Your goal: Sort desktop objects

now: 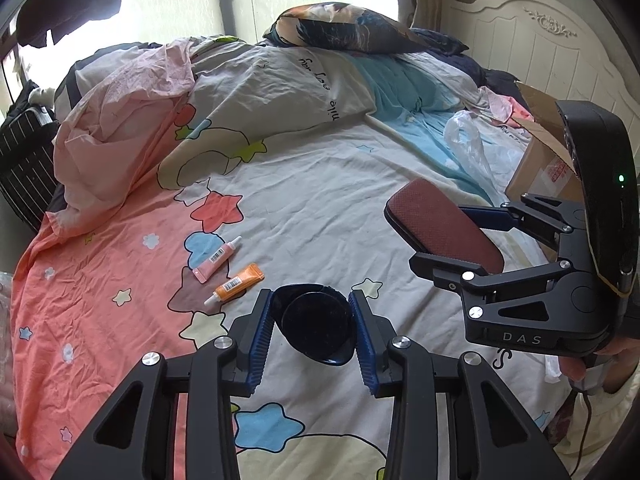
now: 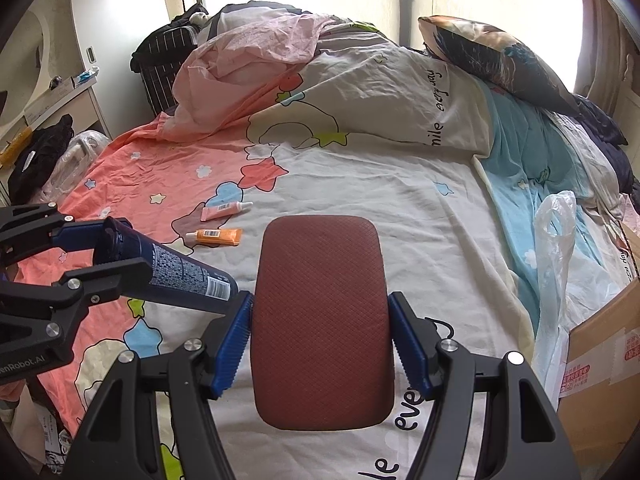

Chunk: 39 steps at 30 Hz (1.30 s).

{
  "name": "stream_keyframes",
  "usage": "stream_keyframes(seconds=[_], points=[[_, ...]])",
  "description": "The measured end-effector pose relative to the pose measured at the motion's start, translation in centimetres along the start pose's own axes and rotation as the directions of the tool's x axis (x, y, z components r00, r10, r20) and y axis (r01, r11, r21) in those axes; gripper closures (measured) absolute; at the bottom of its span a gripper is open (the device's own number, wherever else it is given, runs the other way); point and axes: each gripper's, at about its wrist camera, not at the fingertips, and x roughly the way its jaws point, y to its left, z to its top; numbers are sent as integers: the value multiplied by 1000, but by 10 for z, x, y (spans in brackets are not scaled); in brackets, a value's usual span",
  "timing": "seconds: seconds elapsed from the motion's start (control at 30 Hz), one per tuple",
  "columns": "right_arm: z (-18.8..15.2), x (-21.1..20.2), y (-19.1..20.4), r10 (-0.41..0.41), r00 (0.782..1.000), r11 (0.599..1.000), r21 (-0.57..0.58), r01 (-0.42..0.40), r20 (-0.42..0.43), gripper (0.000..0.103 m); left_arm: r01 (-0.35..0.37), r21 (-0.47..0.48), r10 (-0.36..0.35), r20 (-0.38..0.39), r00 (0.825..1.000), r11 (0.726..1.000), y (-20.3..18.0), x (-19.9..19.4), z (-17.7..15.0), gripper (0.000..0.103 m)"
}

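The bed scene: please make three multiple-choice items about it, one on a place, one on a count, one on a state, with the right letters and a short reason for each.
1. Where does the orange tube lie?
A. On the bedsheet, nearer the camera than the pink tube
B. Inside the cardboard box
C. On the pillow

2. How many small tubes lie loose on the bedsheet?
A. One
B. Two
C. Four

3. What is the state of the right hand-held gripper?
A. Open and empty
B. Shut on the dark blue tube
C. Shut on the red-brown case

Answers:
1 A: it lies on the sheet just below the pink tube.
2 B: only the pink and orange ones.
3 C: both blue pads press the sides of the red-brown case.
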Motion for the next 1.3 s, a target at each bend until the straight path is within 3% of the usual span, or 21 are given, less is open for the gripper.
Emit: stream_keyframes(seconds=[0.5,1.3], points=[[-6,-38,-6,-40,999,999,3,40,35,40,15,44,-16,25,1000,999,-31,-22,-1,65],[-25,-105,-49,-141,988,989,48,138,62,40,48,157,-65,100,993,986,-109,-66,22,66]])
